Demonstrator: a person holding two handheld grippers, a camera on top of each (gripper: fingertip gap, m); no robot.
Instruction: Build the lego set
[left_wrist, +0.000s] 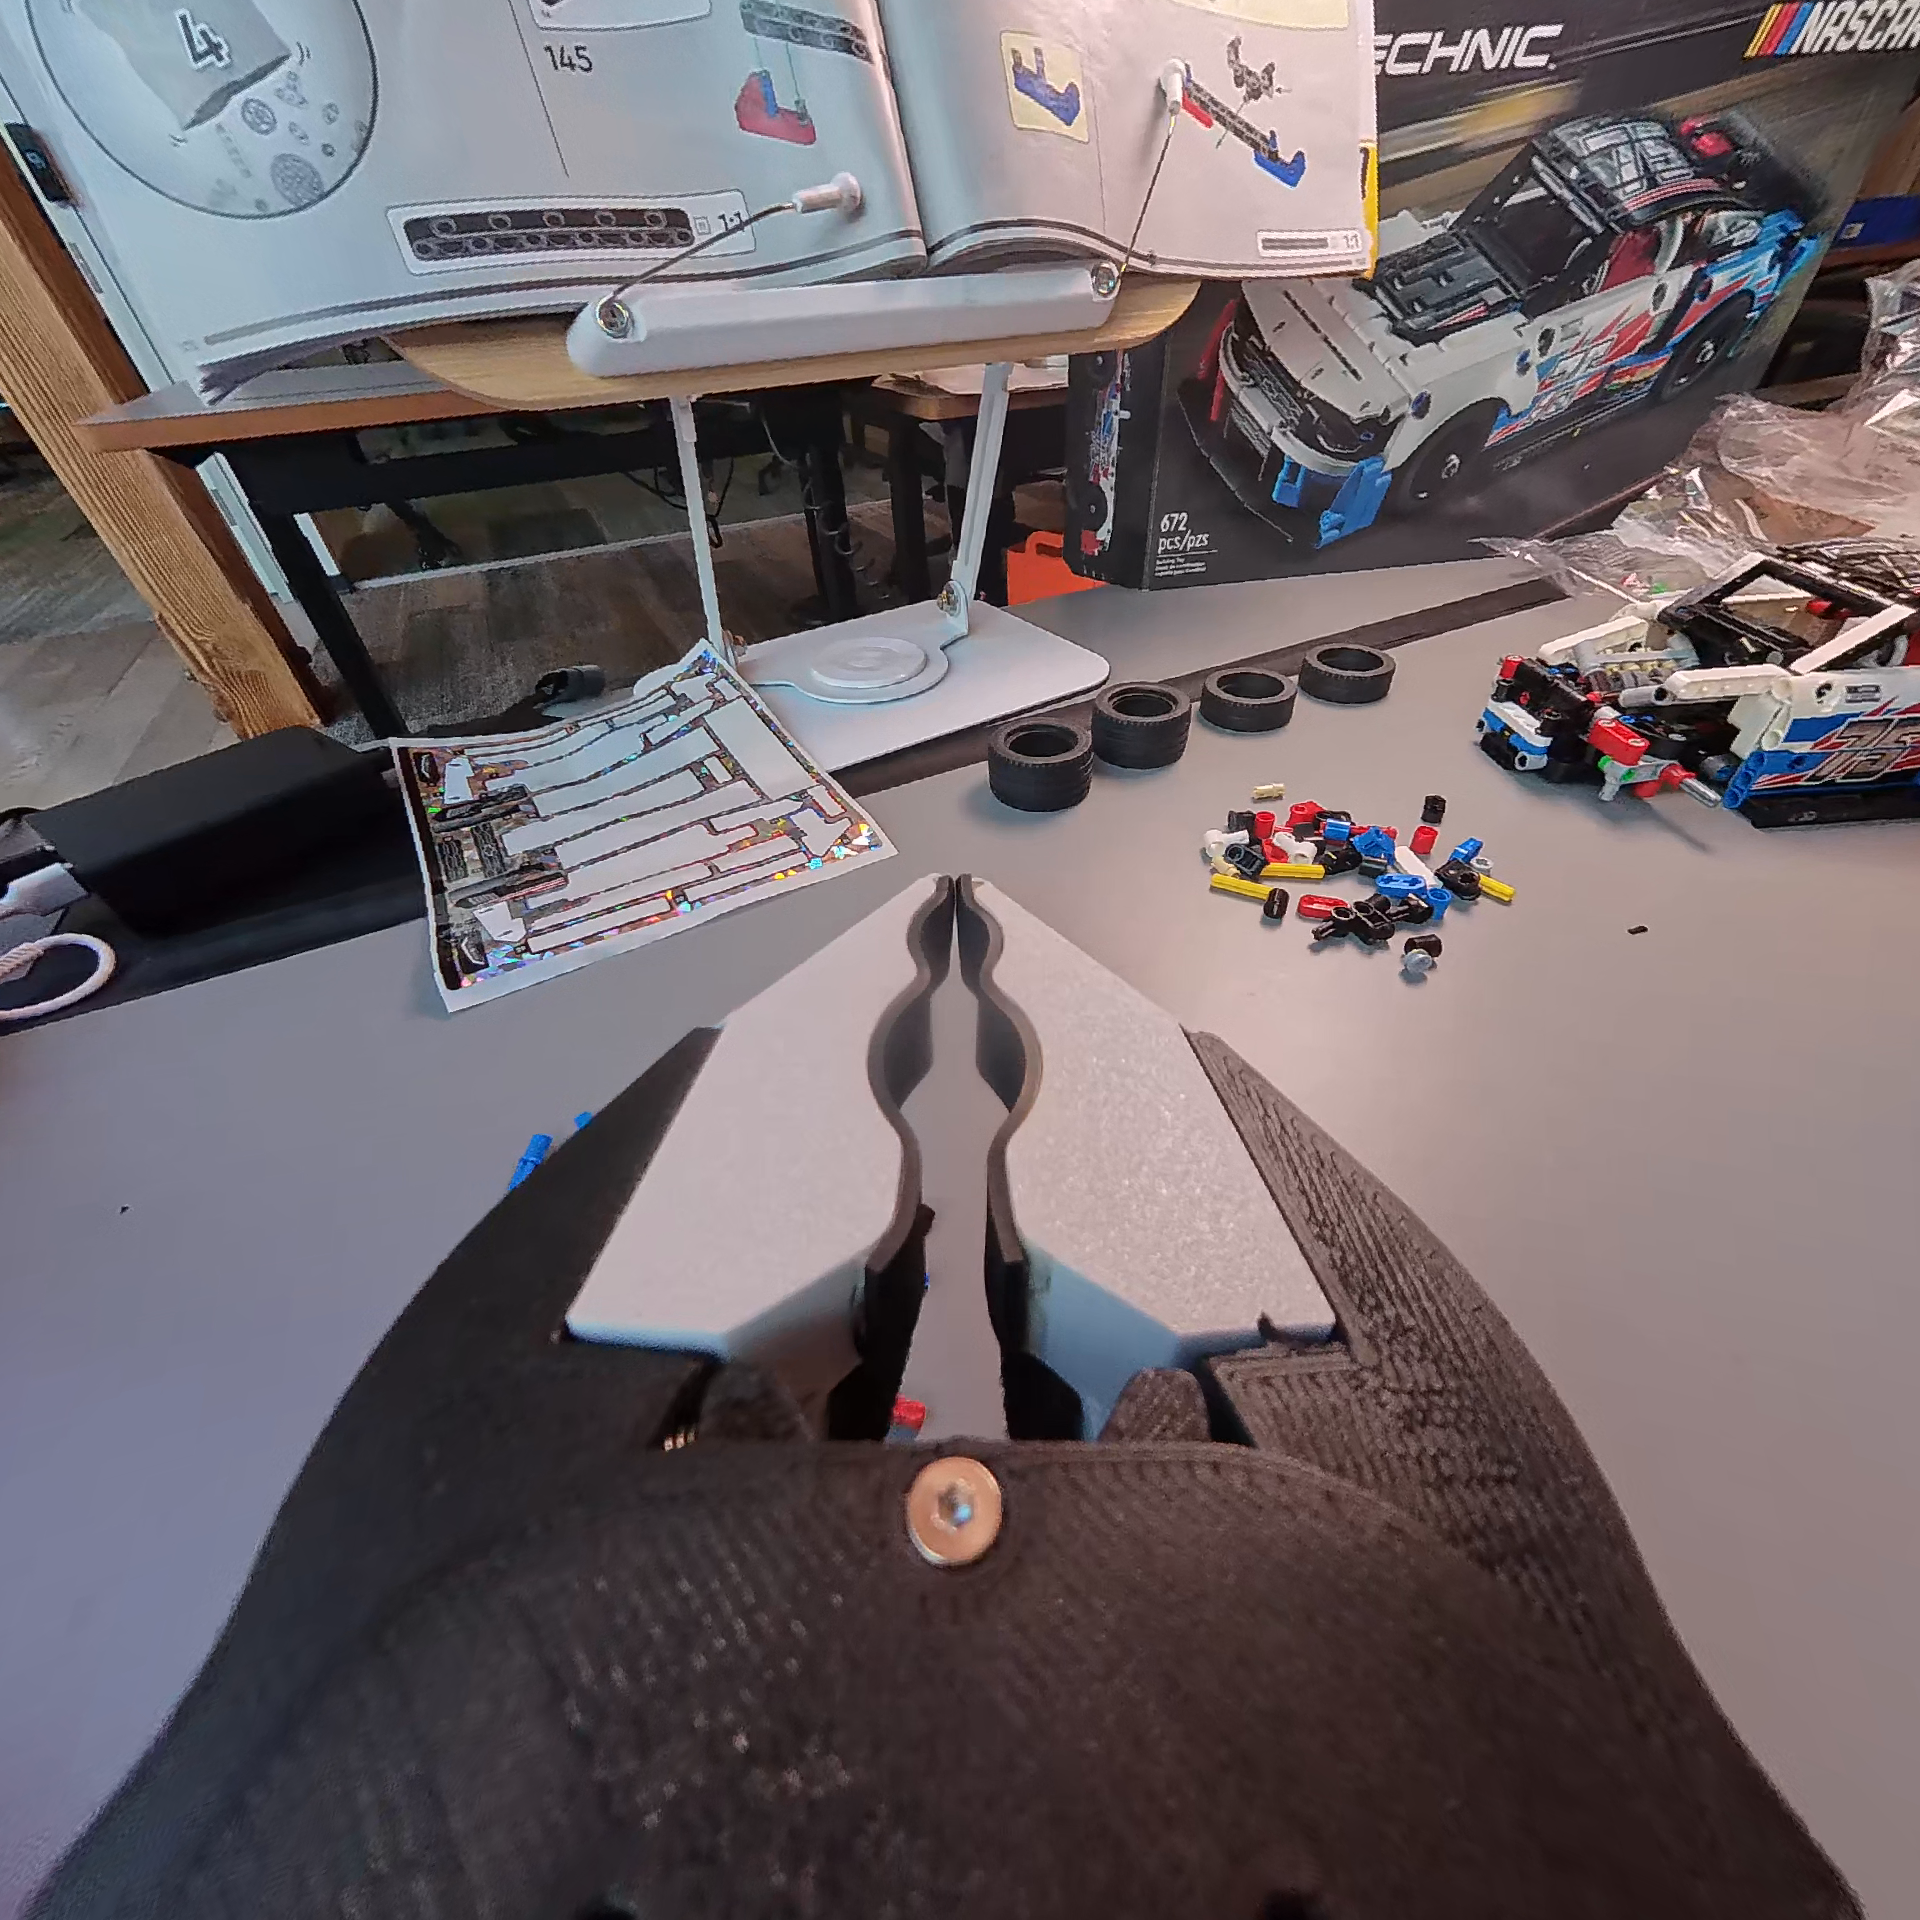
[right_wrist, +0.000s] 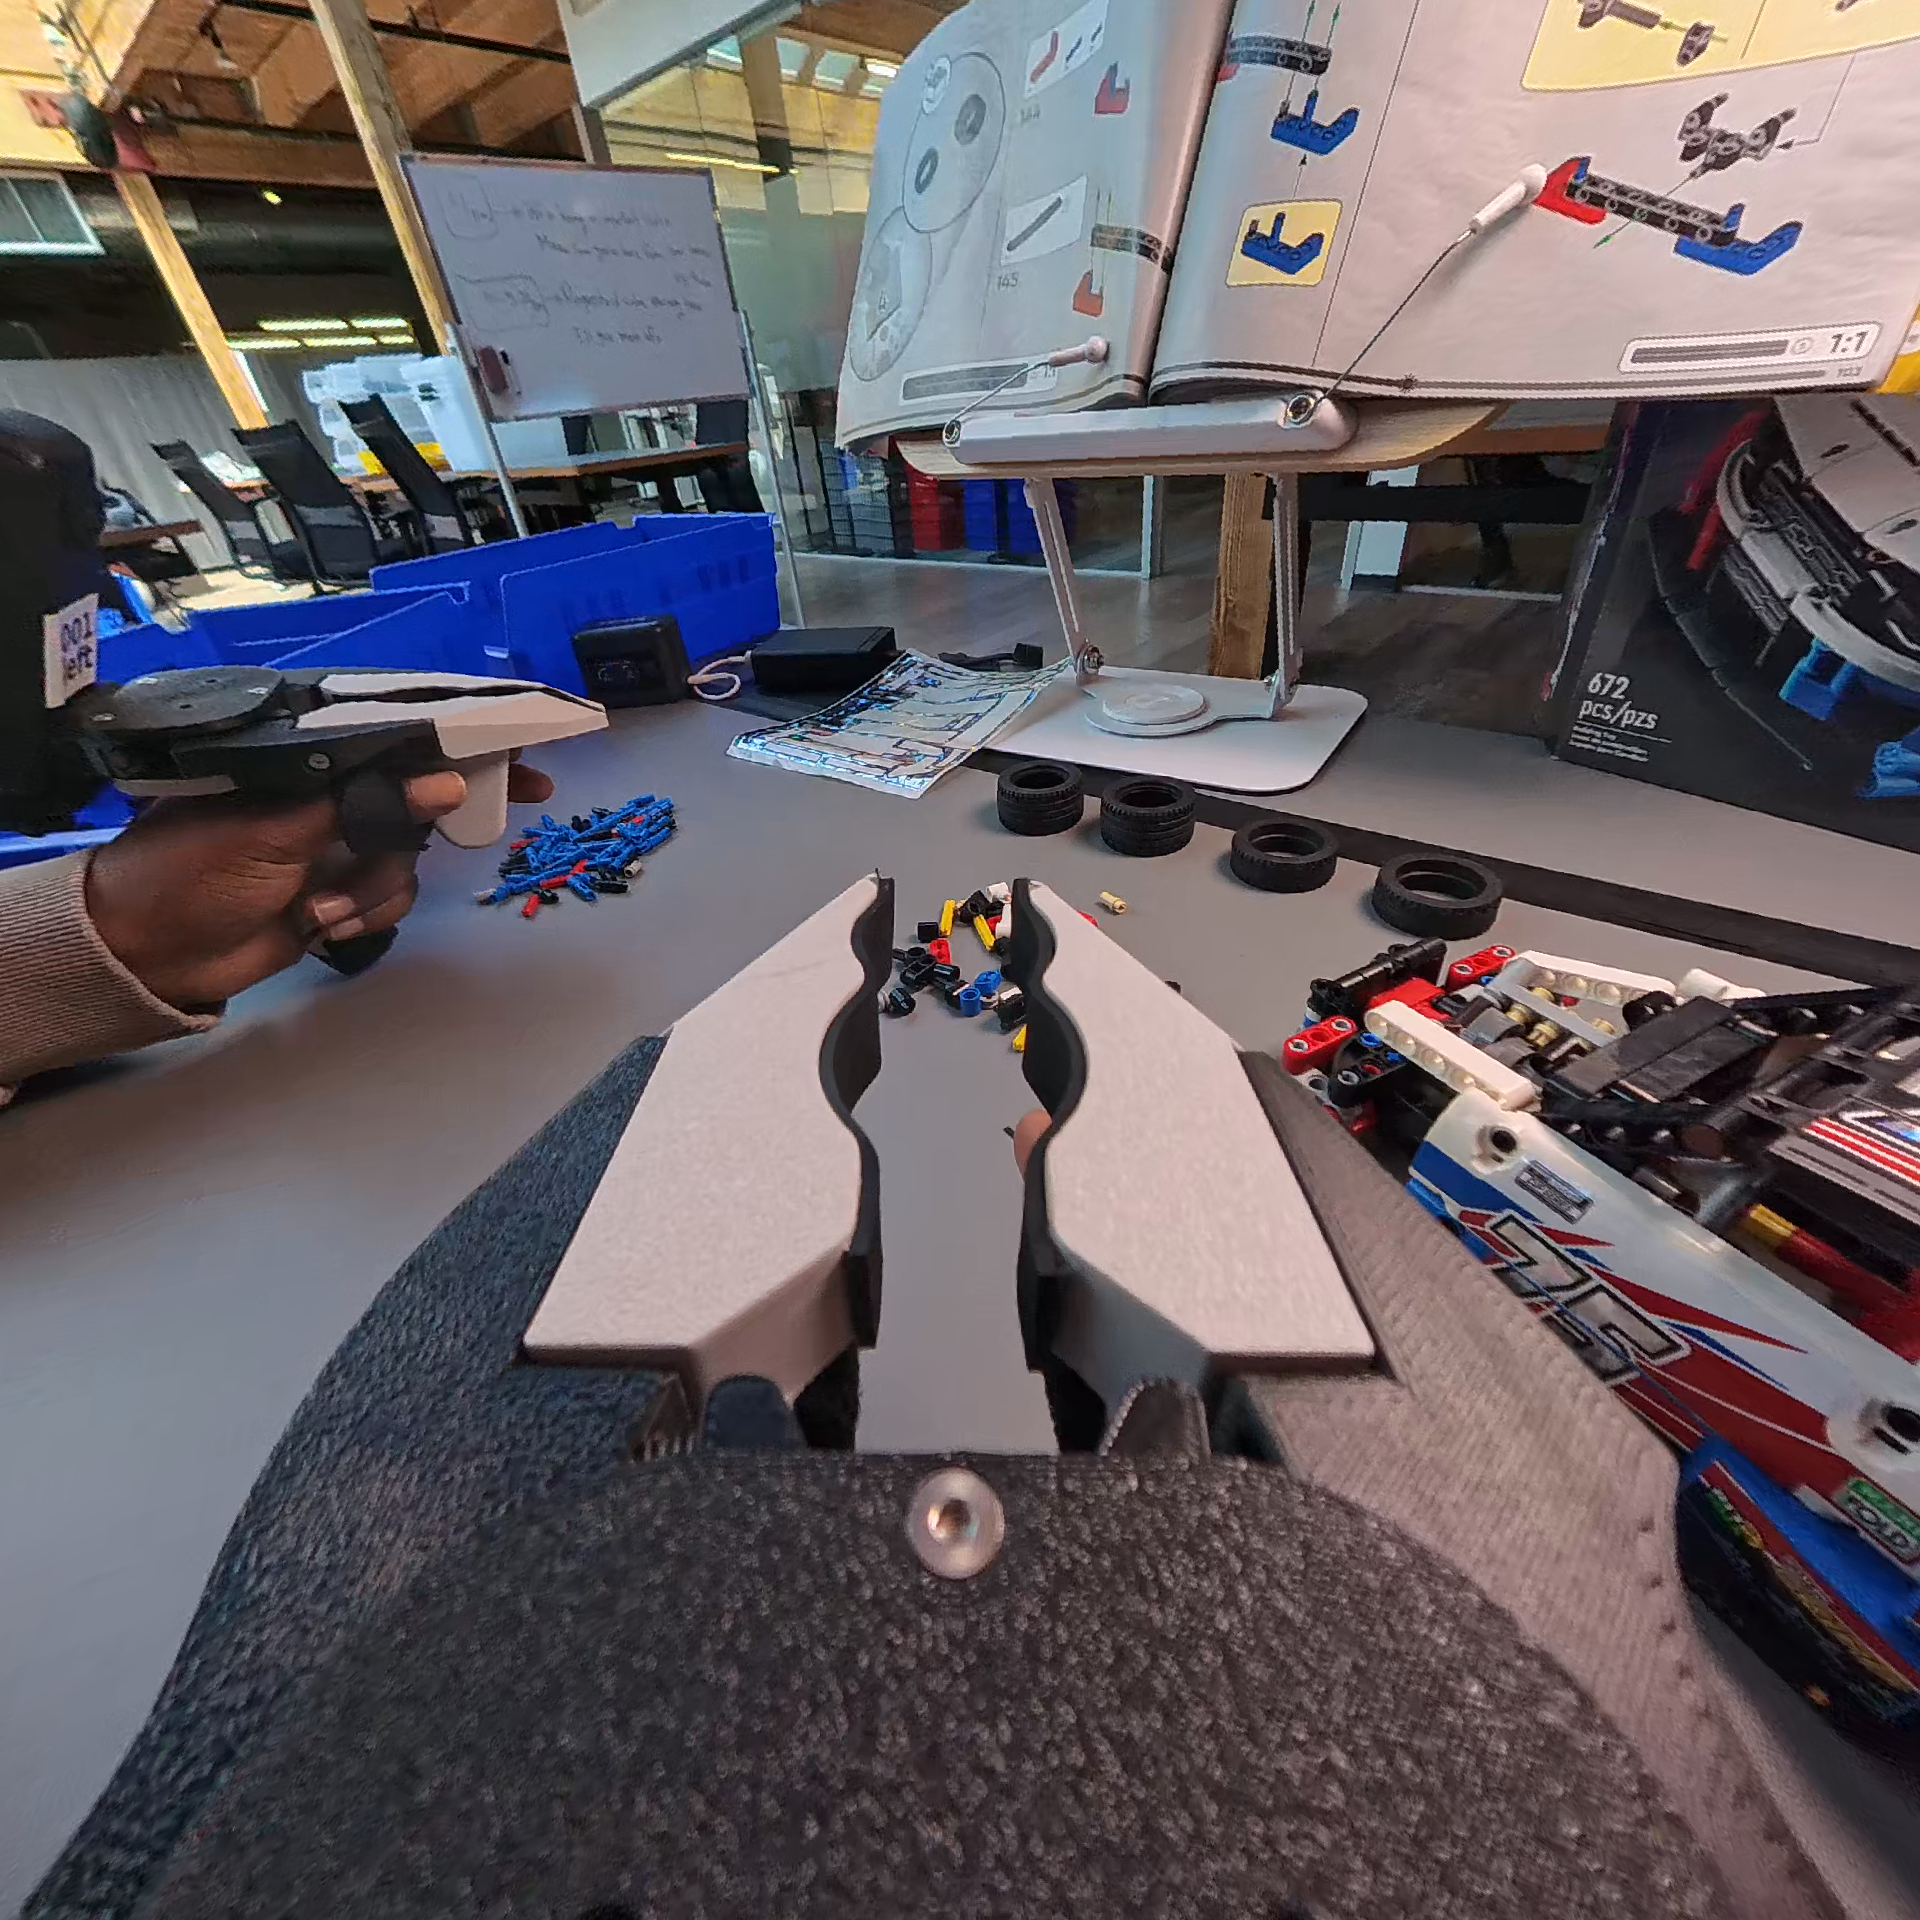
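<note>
Left gripper (left_wrist: 956, 883) closed, holding nothing; right gripper (right_wrist: 951, 883) parted above loose pieces (right_wrist: 961, 971), empty.

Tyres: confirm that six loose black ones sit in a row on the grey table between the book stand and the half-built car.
Not six. The left wrist view shows four loose black tyres in a row on the grey table, between the book stand and the half-built car. The rest holds.
</note>
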